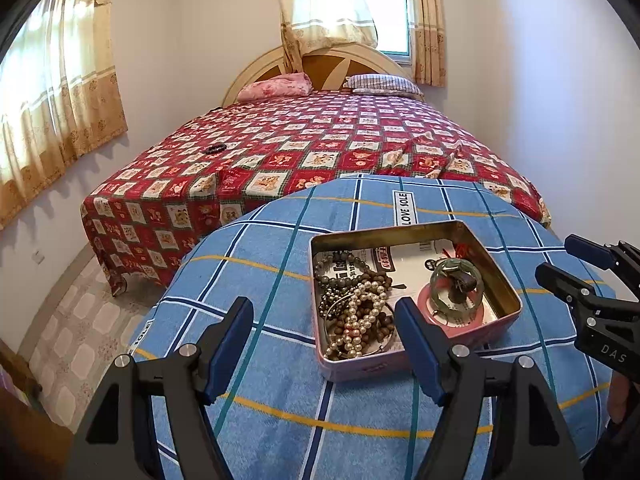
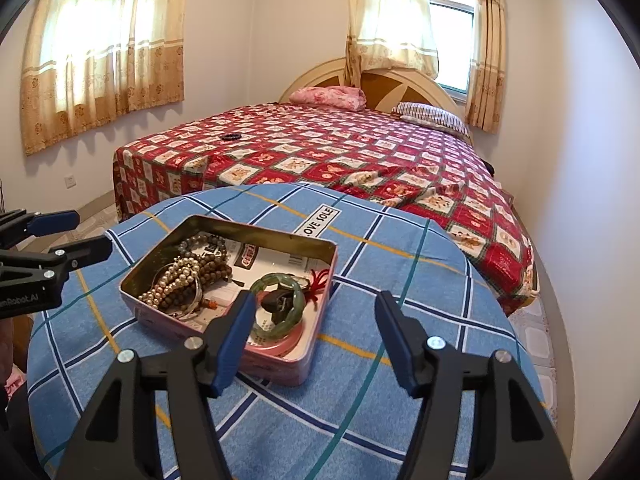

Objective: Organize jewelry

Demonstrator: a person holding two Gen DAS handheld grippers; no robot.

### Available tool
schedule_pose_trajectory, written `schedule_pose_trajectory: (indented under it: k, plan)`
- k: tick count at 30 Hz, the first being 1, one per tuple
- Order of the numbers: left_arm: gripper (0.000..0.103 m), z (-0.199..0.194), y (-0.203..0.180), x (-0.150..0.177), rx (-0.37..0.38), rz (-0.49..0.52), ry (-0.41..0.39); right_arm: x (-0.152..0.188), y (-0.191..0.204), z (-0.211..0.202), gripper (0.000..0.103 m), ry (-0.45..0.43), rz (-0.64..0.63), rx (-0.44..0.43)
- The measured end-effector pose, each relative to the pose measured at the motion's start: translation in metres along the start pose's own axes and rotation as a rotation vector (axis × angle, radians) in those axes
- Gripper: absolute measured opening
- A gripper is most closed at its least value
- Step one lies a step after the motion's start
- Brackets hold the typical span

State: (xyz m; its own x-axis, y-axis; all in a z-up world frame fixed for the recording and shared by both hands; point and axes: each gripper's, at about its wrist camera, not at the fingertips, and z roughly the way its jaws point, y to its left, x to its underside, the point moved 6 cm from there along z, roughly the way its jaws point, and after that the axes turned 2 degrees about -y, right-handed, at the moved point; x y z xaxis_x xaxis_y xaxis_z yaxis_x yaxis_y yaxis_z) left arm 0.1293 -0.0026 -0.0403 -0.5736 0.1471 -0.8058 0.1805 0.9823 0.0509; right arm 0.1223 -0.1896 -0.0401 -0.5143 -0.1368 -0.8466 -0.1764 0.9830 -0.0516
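Both the left tongs (image 1: pixel 324 340) and right tongs (image 2: pixel 314 336) gape wide, holding nothing. At frame centre, the pink tin (image 1: pixel 505 292) on the bench (image 1: pixel 260 420) holds pearl beads (image 1: pixel 362 320) and a green bangle (image 2: pixel 294 308).

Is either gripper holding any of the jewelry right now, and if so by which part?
Nothing is held. The left gripper and right gripper are both open and empty above the blue plaid cloth; the jewelry lies in the open pink metal tin.

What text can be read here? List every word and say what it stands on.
"LOVE SOLE": label on the blue checked cloth, beyond the tin.
"DAS": body of the right gripper.
"nRobot.AI", cut off: body of the left gripper.
Printed paper inside the tin: too blurred to read.
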Motion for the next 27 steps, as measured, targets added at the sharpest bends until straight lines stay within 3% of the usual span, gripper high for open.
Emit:
schedule_pose_trajectory:
  k: [27]
  plan:
    - [0.073,-0.010,0.002,-0.004,-0.006,0.010,-0.012,-0.005,0.000,-0.014,0.070,-0.023,-0.006,0.014]
